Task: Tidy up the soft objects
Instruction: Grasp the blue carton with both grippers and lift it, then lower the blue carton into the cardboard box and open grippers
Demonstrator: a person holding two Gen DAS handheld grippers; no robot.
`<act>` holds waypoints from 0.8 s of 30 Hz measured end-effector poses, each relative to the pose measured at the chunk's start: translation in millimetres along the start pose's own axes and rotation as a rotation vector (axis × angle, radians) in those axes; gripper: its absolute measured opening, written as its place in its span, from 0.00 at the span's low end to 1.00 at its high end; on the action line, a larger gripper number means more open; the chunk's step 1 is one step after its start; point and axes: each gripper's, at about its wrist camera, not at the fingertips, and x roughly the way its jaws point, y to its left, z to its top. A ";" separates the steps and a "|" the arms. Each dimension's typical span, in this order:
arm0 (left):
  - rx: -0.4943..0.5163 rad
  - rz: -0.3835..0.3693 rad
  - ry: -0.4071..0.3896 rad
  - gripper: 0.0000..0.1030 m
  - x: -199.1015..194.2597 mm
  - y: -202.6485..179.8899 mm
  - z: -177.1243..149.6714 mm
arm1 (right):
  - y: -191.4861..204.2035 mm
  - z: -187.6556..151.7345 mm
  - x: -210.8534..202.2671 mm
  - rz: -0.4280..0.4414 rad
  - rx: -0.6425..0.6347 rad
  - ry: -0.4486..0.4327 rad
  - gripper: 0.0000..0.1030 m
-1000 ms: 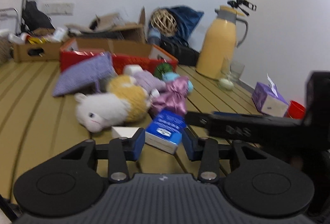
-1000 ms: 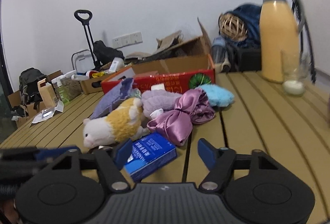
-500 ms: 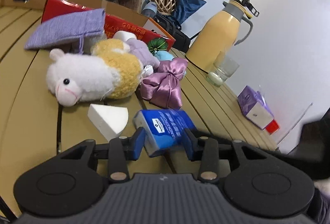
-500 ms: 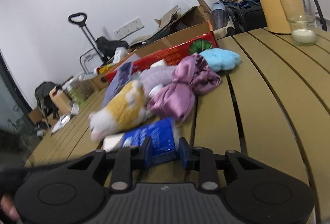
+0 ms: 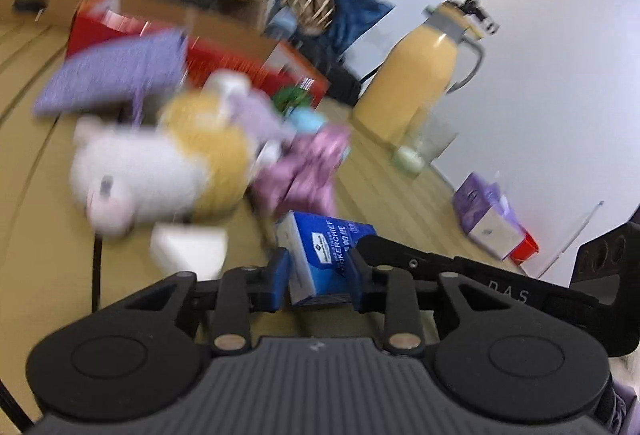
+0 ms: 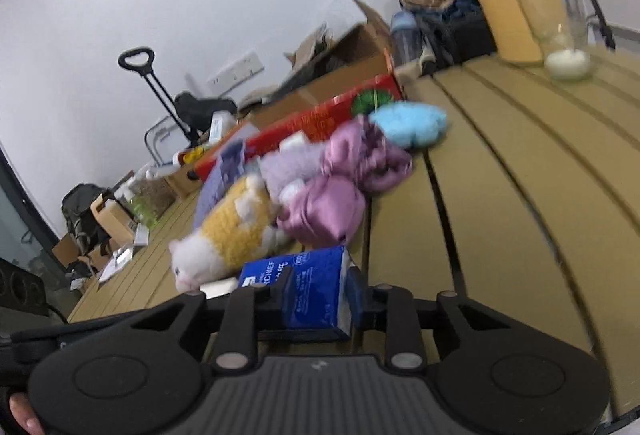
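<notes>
Both grippers are shut on one blue tissue pack [image 5: 326,255], which also shows in the right wrist view [image 6: 310,285]. My left gripper [image 5: 318,281] holds one end, my right gripper [image 6: 316,293] the other. The pack looks raised off the wooden slat table [image 6: 500,203]. Behind it lie a white and yellow plush animal [image 5: 160,171], a pink satin bow [image 5: 308,171], a lilac plush [image 6: 292,165], a light blue soft pad [image 6: 408,121] and a purple cloth pouch [image 5: 116,73]. A white foam wedge [image 5: 188,251] lies beside the plush.
An open red cardboard box [image 5: 192,47] stands behind the pile. A yellow thermos jug [image 5: 420,75] and a glass with a candle [image 6: 566,47] stand at the back right. A purple tissue box [image 5: 488,219] and red cup [image 5: 524,249] are far right.
Both grippers have tilted and shifted with the blue pack between their fingers; it now looks raised off the table. A second ago both grippers were open around it.
</notes>
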 end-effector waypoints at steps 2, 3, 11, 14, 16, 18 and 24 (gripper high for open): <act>0.044 -0.021 -0.047 0.30 -2.7 -8.0 28.1 | 12.1 25.1 -3.8 0.001 -0.051 -0.066 0.25; 0.066 -0.025 -0.070 0.30 -2.0 -12.1 42.6 | 16.4 39.1 -1.5 0.003 -0.080 -0.096 0.25; 0.127 0.023 -0.232 0.30 54.7 -20.3 176.2 | 26.5 169.8 70.7 0.011 -0.153 -0.190 0.25; 0.103 0.038 -0.272 0.30 91.4 -4.8 217.5 | 21.9 217.3 116.3 0.005 -0.152 -0.179 0.25; 0.064 0.036 -0.266 0.30 115.9 12.0 235.8 | 14.0 237.9 148.1 0.002 -0.136 -0.159 0.25; 0.011 0.009 -0.257 0.30 145.4 35.2 247.9 | 3.3 252.2 185.0 -0.033 -0.138 -0.140 0.25; -0.077 0.071 -0.155 0.29 239.8 102.3 259.2 | -45.0 262.7 294.6 -0.100 -0.062 0.002 0.23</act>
